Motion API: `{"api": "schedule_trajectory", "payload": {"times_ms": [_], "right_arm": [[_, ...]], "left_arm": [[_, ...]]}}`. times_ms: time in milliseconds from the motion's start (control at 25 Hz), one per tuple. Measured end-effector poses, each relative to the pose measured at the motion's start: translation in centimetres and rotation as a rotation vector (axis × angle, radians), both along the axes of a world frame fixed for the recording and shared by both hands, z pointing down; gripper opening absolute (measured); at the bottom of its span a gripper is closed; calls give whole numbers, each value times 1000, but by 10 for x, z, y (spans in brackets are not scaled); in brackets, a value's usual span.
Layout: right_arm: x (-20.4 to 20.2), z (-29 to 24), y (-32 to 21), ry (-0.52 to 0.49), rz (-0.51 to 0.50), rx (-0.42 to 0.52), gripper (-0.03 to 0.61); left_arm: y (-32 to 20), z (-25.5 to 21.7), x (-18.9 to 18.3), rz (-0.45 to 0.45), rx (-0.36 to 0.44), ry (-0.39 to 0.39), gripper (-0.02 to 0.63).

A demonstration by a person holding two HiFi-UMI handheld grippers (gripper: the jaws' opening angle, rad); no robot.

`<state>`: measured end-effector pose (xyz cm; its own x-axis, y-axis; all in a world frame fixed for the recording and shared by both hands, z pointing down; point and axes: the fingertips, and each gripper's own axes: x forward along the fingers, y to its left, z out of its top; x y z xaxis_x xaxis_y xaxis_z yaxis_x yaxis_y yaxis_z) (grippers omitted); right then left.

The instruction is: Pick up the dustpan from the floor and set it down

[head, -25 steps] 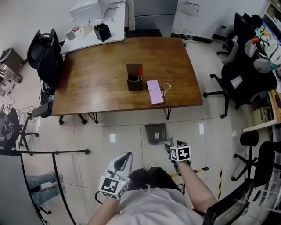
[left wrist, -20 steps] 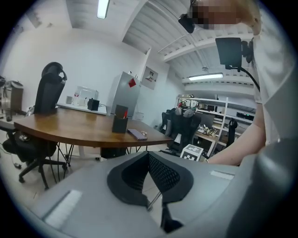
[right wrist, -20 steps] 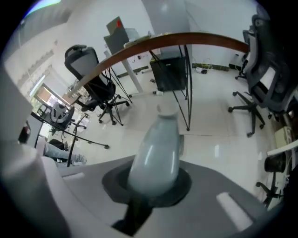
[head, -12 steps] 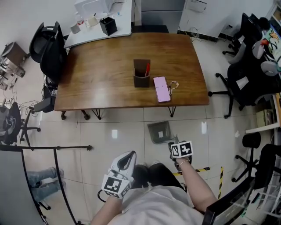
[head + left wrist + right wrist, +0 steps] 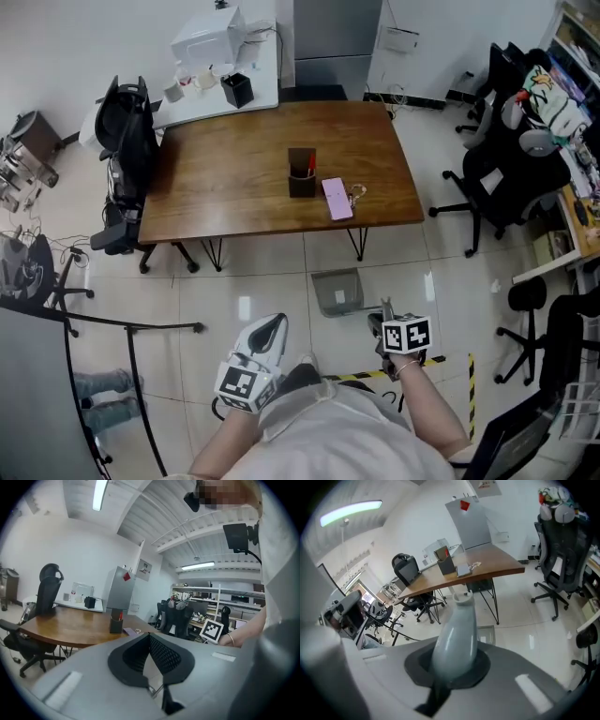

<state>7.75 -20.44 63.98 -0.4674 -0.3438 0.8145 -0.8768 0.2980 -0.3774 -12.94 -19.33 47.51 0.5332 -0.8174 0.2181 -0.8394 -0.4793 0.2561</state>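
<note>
The grey dustpan (image 5: 337,292) hangs low over the tiled floor, just in front of the table. Its handle runs back into my right gripper (image 5: 385,316). In the right gripper view the rounded grey dustpan handle (image 5: 457,637) fills the space between the jaws, and my right gripper (image 5: 452,667) is shut on it. My left gripper (image 5: 271,329) is held out to the left of the dustpan, away from it. Seen in the left gripper view, my left gripper (image 5: 150,637) is shut, its tips meeting with nothing between them.
A wooden table (image 5: 234,187) stands ahead with a pen holder (image 5: 302,172), a pink phone (image 5: 337,199) and keys (image 5: 356,195). Office chairs (image 5: 497,178) crowd the right, another chair (image 5: 127,141) the left. Yellow-black tape (image 5: 441,359) marks the floor by my right hand.
The head view has drawn back, so the table looks smaller and farther. Both grippers have come up. The dustpan has turned a little and stays with the right gripper.
</note>
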Motion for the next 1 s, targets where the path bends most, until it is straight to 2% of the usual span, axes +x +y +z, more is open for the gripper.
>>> {"api": "schedule_trajectory", "payload": {"times_ms": [320, 440, 560, 720, 840, 1000], "right_arm": [[26, -50, 67, -48, -16, 134, 2], [37, -62, 104, -54, -42, 168, 2], [50, -66, 142, -56, -74, 176, 2], [69, -59, 183, -33, -100, 171, 2], [77, -57, 205, -27, -94, 158, 2], [75, -63, 222, -36, -75, 162, 2]], "left_arm": [[81, -21, 36, -6, 77, -13, 8], [123, -25, 46, -53, 74, 32, 8], [169, -21, 58, -97, 73, 45, 8], [218, -13, 74, -100, 71, 47, 8], [237, -26, 75, -109, 90, 70, 8], [250, -35, 70, -88, 117, 53, 8]]}}
